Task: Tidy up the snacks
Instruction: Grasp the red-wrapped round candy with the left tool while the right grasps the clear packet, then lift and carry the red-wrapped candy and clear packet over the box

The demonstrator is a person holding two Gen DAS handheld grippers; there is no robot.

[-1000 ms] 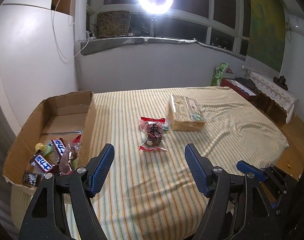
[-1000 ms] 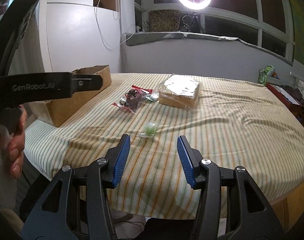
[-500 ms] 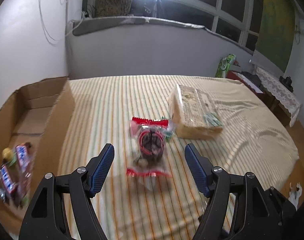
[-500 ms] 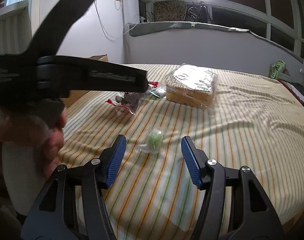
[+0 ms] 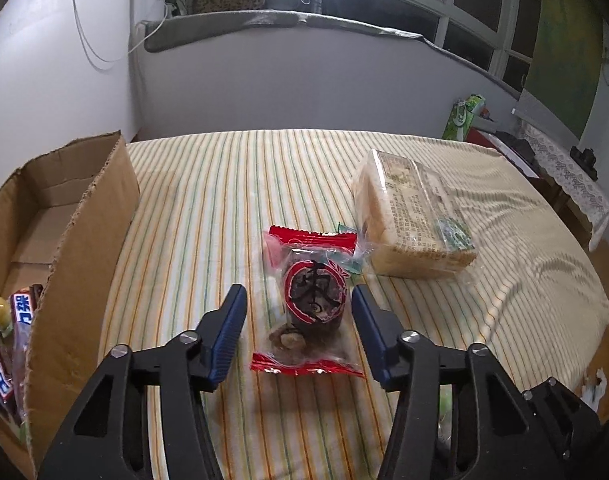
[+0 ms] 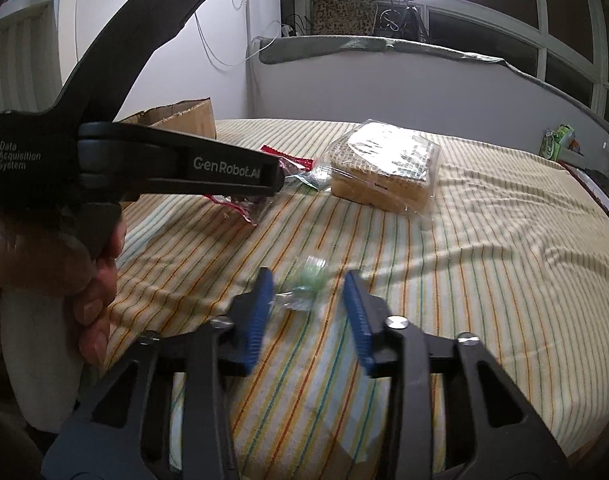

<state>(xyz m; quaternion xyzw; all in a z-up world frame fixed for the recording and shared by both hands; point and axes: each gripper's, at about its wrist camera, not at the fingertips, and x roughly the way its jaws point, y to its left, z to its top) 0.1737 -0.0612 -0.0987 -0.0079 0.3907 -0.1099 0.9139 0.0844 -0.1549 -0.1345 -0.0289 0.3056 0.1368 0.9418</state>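
My pads (image 5: 228,332) blue, arms black. Snack packet (image 5: 310,300) red-edged, dark centre. Candy (image 6: 310,276) pale green. Tablecloth (image 5: 208,200) cream, orange-green stripes. Cardboard box (image 5: 84,232) brown.

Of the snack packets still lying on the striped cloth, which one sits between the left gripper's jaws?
The red-edged packet with the dark round cake; the wrapped sandwich loaf lies beyond it, and the small green candy lies at the right gripper.

Left gripper (image 5: 299,312), jaws closing either side of red-edged snack packet (image 5: 310,300); bread pack (image 5: 414,220) beyond; cardboard box (image 5: 84,216) left.
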